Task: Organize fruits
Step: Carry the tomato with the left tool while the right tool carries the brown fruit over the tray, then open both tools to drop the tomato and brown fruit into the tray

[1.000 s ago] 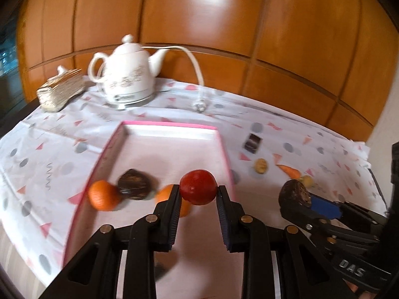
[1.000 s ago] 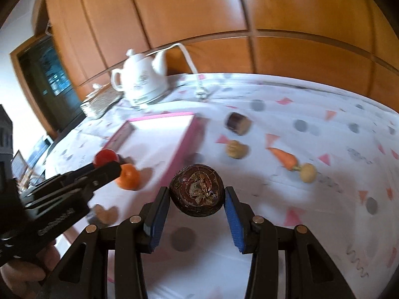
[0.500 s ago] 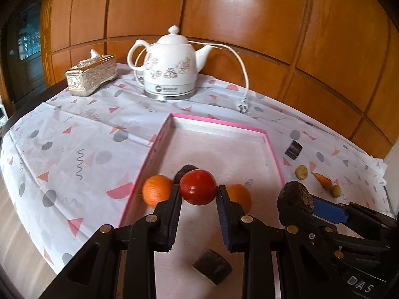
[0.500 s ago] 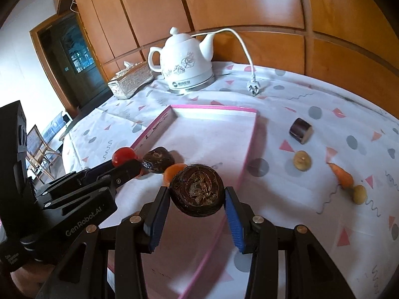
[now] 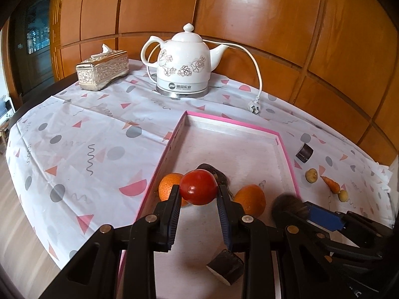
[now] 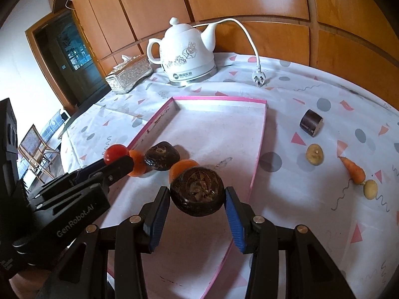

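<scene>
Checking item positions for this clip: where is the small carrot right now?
In the right wrist view the carrot lies on the tablecloth right of the pink tray, outside it, its thick end by a small potato.

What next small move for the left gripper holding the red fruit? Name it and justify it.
Probably lower it and release: the left gripper grips the red fruit above the pink-rimmed tray, where two oranges and a dark fruit already lie.
</scene>
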A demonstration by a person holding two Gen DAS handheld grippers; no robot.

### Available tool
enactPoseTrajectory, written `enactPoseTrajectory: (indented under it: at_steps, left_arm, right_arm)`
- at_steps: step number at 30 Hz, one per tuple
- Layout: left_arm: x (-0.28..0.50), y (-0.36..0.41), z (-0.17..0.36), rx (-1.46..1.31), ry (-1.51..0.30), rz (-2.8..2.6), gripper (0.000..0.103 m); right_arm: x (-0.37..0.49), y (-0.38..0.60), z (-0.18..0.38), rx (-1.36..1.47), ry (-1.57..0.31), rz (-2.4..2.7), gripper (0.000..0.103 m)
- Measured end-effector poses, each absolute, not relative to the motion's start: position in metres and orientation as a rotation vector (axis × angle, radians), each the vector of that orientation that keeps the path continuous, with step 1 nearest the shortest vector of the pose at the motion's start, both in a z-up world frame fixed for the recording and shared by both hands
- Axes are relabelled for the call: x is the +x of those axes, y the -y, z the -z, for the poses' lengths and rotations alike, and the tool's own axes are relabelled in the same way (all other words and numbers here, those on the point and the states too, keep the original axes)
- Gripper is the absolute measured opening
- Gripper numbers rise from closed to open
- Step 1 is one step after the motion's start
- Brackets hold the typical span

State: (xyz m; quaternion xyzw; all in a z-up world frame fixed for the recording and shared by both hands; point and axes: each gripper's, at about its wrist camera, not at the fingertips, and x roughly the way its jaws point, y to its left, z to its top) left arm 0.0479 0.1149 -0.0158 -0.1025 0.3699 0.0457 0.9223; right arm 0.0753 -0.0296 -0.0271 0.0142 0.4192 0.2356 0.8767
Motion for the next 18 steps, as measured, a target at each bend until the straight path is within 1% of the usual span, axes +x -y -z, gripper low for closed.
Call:
enactPoseTrajectory:
  at_steps: [3,5,6,9,16,18]
  left_arm:
    - [0.0476,-0.114,0.016,-0.212,-0.762,-0.094,0.029]
    - [0.0471,-0.1133,0.0155,-0.208,-0.762,-0.093,0.029]
    - [0.0467,-0.1134,0.0152,-0.209,-0.761,-0.095,0.03]
    - [0.0455,-0.1139,0.0143,-0.211,-0.755,-0.1,0.034]
    - [0.0444,-0.114,0.0139,-0.212,-0.754,-0.101,0.034]
    - [0.0439,-0.1138,0.0135,-0.212,-0.754,-0.102,0.037]
  right_arm:
    - [0.0734,0.0287,0.0261,0.021,-0.858,-0.494,0.046]
    - [0.0718,0.0266,0.0244,-0.001,-0.842,-0.491,0.04]
    - [0.0713,0.0261,0.0242,-0.002,-0.842,-0.496,0.04]
    - [0.0695,0.0269,0.0242,0.012,-0.845,-0.5,0.04]
    - [0.0662,0.0283,0.026,0.011,-0.851,-0.495,0.04]
    - [0.0653,0.0283,0.0259,0.011,-0.851,-0.497,0.04]
